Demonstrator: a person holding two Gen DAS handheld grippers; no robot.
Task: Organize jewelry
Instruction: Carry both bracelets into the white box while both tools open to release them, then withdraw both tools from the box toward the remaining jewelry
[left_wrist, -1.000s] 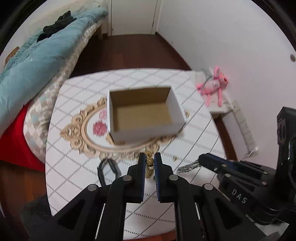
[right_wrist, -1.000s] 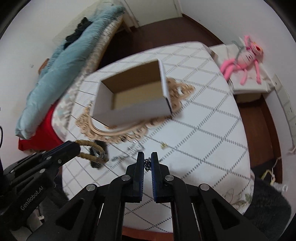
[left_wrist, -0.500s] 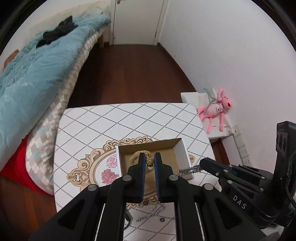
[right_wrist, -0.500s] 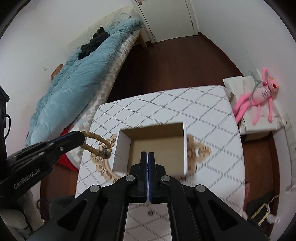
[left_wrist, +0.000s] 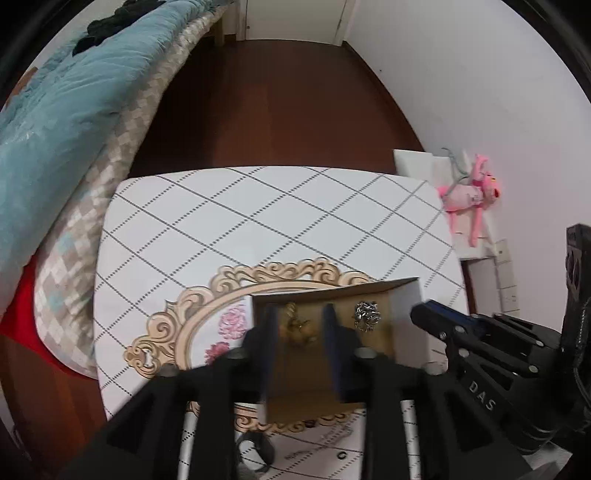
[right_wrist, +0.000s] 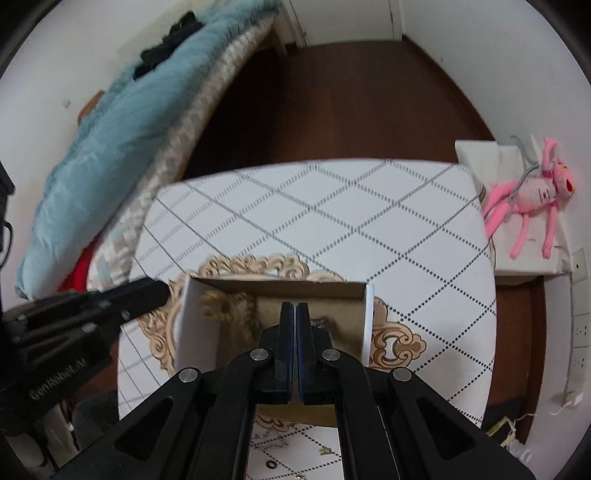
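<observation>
A white table (left_wrist: 280, 221) with a diamond pattern stands beside a bed, and on it is an open cardboard box (right_wrist: 369, 317). The left gripper (left_wrist: 300, 328) hangs over the box with its fingers apart; the gold bracelet (left_wrist: 295, 326) lies on the box floor directly between them. The silver chain (left_wrist: 366, 314) lies just to its right. The right gripper (right_wrist: 295, 314), pressed together and holding nothing visible, points into the same box.

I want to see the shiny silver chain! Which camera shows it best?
The left wrist view: the silver chain lies in plain sight on the cardboard box floor. In the right wrist view, the shut right claw hides nearly all of it.
</observation>
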